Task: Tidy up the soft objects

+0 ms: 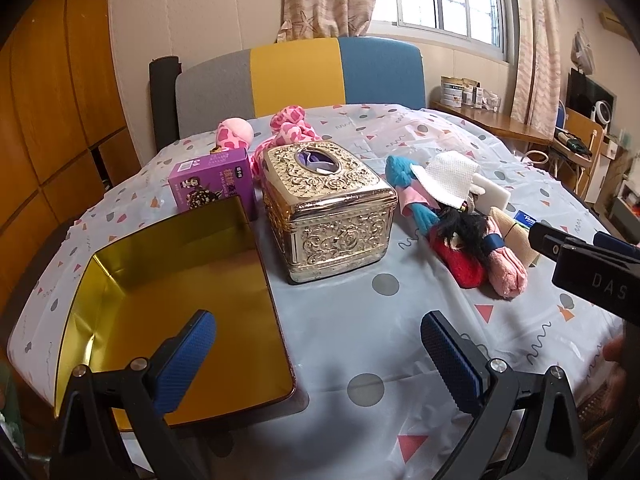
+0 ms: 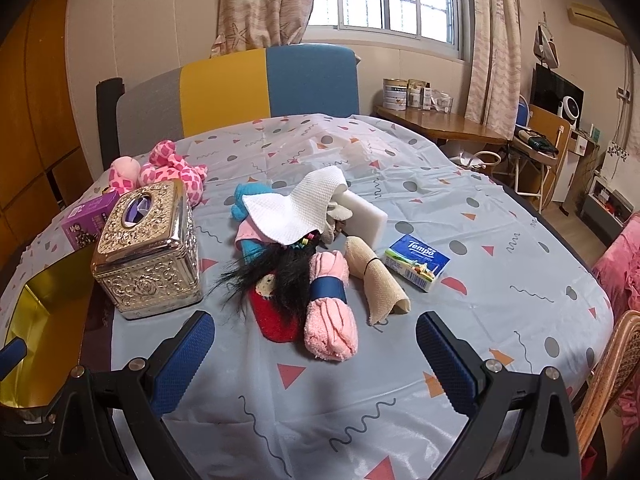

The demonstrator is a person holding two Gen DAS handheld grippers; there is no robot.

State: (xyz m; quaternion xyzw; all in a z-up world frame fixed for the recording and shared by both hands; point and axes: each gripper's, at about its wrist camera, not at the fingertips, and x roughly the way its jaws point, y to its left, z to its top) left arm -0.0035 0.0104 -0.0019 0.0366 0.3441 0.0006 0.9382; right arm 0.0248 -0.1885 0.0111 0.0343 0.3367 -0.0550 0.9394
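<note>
A pile of soft things lies mid-table: a rolled pink towel (image 2: 330,316) with a blue band, a red sock (image 2: 276,322) under a black-haired doll (image 2: 280,270), a beige bandage roll (image 2: 376,284), a white cloth (image 2: 296,210), a teal towel (image 2: 250,196). A pink spotted plush (image 2: 168,170) lies at the far left. An open gold tin (image 1: 176,304) sits at the near left. My left gripper (image 1: 318,358) is open and empty by the tin's right edge. My right gripper (image 2: 314,360) is open and empty, just short of the pink towel.
An ornate gold tissue box (image 1: 332,212) stands between tin and pile. A purple carton (image 1: 212,184) is behind the tin. A Tempo tissue pack (image 2: 416,262) and a white foam block (image 2: 366,210) lie right of the pile. A chair stands behind the table.
</note>
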